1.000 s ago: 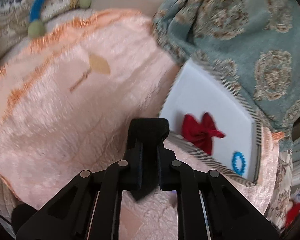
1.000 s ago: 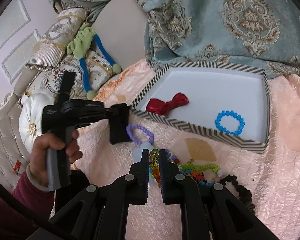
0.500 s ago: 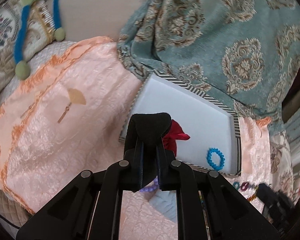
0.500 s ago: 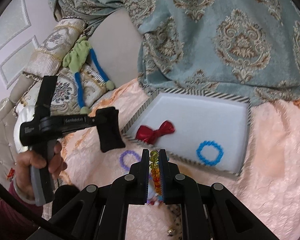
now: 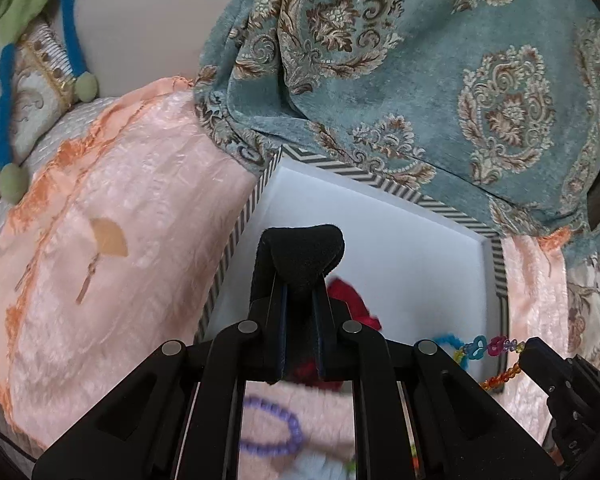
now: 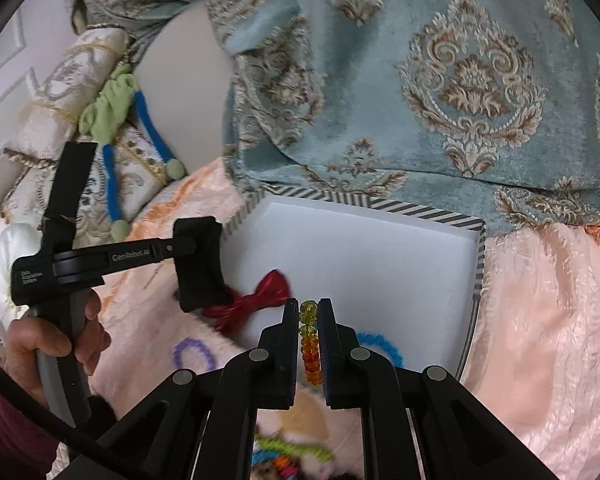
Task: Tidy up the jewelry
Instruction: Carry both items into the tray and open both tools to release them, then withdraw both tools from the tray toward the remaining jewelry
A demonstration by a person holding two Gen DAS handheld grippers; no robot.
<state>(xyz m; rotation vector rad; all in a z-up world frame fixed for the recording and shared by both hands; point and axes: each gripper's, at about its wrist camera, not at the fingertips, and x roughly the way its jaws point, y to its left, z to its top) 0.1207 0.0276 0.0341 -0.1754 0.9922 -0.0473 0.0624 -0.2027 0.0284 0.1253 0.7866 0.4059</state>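
Right gripper (image 6: 308, 322) is clenched on a beaded strand (image 6: 309, 344) of yellow-green and amber beads, pinched between its two fingers so that the strand's long axis runs along the fingers, the green end pointing forward toward the white tray (image 6: 364, 248). In the left wrist view the same strand (image 5: 490, 350) stretches sideways from the right gripper (image 5: 534, 354), its multicoloured links reaching over the tray's near right corner. Left gripper (image 5: 300, 280) is closed on a black cloth (image 5: 304, 252), which folds over its fingertips and hangs above the tray's near left area; from the right wrist view this cloth (image 6: 200, 264) sits just over the tray's left edge. Inside the tray a red bow (image 6: 256, 296) lies near the left front with its long axis along the near rim, and a blue bead bracelet (image 6: 384, 346) lies flat at the front. A purple bead bracelet (image 6: 192, 354) rests on the pink bedspread (image 6: 540, 320) just outside the tray's near left corner.
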